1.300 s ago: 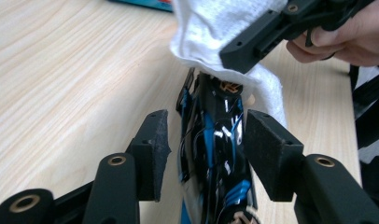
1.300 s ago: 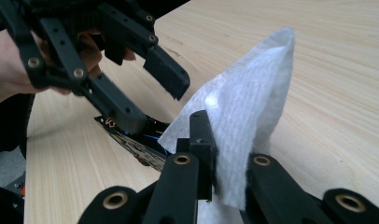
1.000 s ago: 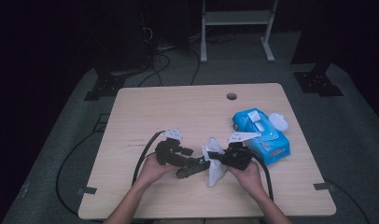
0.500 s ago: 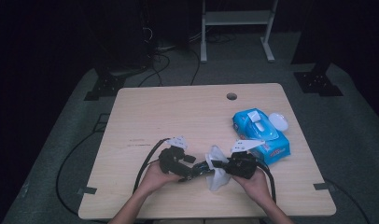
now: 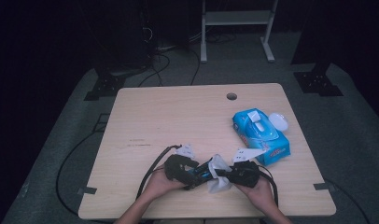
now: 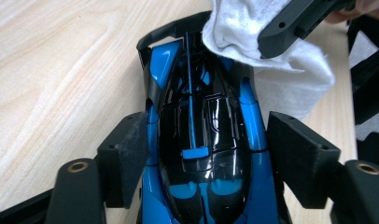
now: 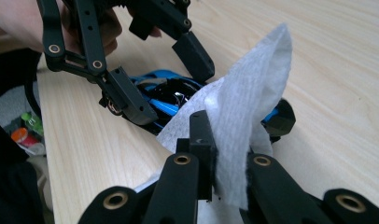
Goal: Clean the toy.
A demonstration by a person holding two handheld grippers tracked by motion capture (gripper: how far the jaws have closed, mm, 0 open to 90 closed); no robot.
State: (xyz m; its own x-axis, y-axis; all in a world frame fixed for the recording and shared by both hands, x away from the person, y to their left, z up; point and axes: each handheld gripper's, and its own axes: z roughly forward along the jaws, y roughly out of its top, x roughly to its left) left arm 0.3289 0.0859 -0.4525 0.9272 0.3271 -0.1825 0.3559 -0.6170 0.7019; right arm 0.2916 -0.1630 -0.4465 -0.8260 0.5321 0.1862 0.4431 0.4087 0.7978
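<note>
The toy car (image 6: 201, 154), blue and black, lies on the tabletop (image 5: 178, 116) between the jaws of the left gripper (image 6: 204, 149), whose pads stand just off its sides; those jaws have just been opening, the car between them. The right gripper (image 7: 227, 154) is clenched on a white wipe (image 7: 246, 107) that drapes over the car's far end. Beyond the right gripper sits a blue pack of wipes (image 5: 261, 135) with a white lid (image 5: 278, 121) beside it; its label is too small to read.
</note>
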